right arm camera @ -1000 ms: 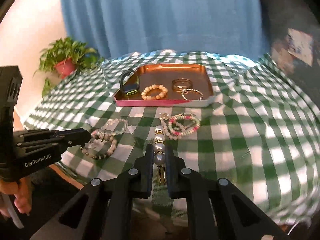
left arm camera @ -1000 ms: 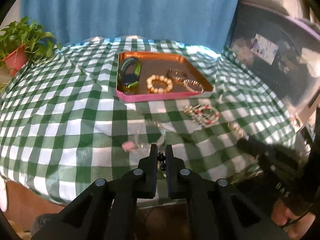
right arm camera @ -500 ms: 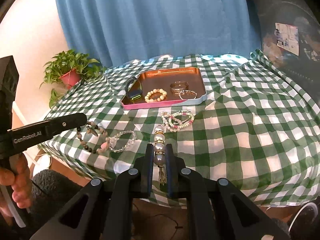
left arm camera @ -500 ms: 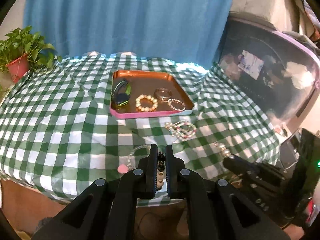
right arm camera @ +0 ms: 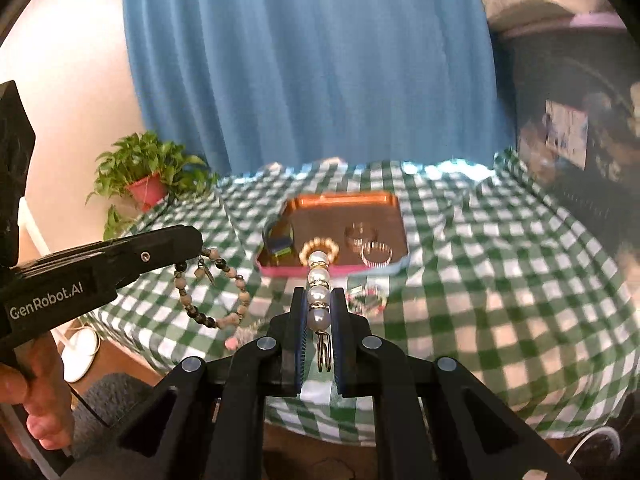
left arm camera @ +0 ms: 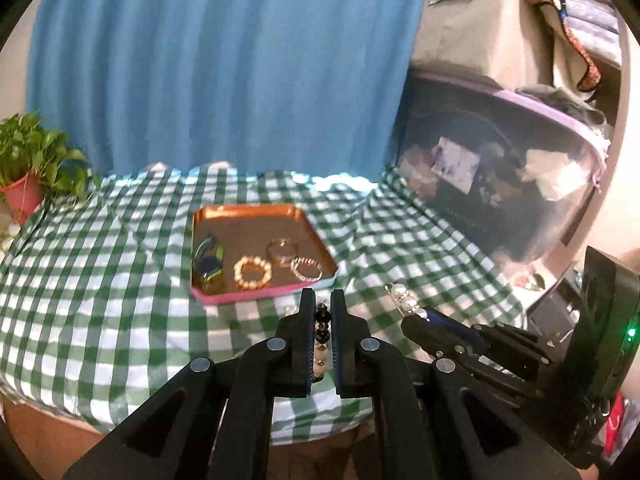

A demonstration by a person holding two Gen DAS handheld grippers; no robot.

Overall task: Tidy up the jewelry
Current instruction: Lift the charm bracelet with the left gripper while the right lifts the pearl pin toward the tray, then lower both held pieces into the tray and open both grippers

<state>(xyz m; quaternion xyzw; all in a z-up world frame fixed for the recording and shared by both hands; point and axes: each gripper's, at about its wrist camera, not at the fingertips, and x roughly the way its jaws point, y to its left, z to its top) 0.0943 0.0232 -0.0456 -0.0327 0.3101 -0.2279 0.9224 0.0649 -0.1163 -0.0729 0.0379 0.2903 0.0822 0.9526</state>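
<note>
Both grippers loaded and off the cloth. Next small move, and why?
Probably carry the left gripper forward over the copper tray and release. Its beaded bracelet hangs clear of the cloth, the right gripper grips a pearl clip, and the tray's rear half looks free.

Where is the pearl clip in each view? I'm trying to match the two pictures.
Left wrist view: pearl clip at right of centre, sticking out of the right gripper, off the table.
Right wrist view: pearl clip at centre, clamped between that gripper's own fingers.
Shared landmark: the copper tray on the checked cloth.
</note>
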